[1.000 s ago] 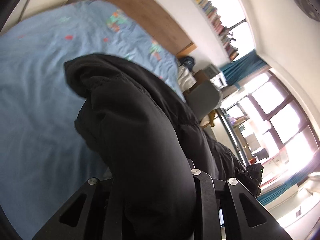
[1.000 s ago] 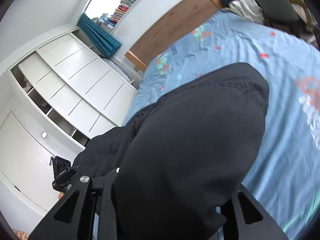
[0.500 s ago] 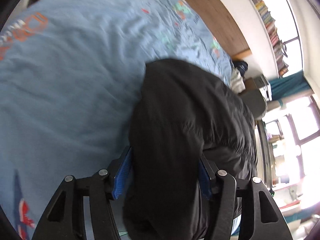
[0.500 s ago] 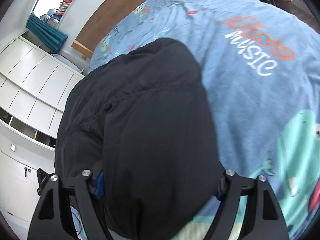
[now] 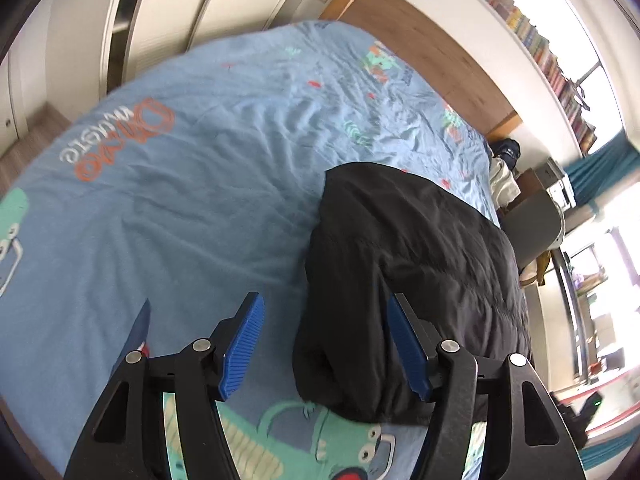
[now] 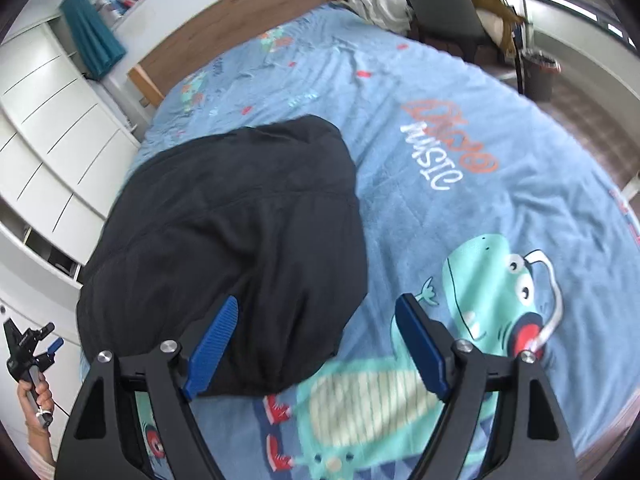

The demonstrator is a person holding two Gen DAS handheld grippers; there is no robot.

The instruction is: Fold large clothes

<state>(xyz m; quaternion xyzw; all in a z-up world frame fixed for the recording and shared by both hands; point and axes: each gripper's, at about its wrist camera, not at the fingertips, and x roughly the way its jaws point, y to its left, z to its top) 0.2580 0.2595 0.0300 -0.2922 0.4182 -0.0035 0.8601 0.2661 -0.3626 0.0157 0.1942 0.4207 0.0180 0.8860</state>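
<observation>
The black jacket (image 5: 412, 280) lies bundled on the blue bedspread (image 5: 180, 208). Both the left gripper (image 5: 324, 344) and right gripper (image 6: 316, 344) are spread wide, grasping nothing. The jacket's folds, sleeves and far edge are hidden.

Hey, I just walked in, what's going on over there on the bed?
A person with a handheld gripper in each hand is folding a black padded jacket on a bed with a blue dinosaur-print cover. The jacket lies in a folded bundle on the cover. Both the left gripper and the right gripper are open and hold nothing; their blue pads sit just above the bundle's near edge. The jacket looks set down, at least for this fold.
</observation>
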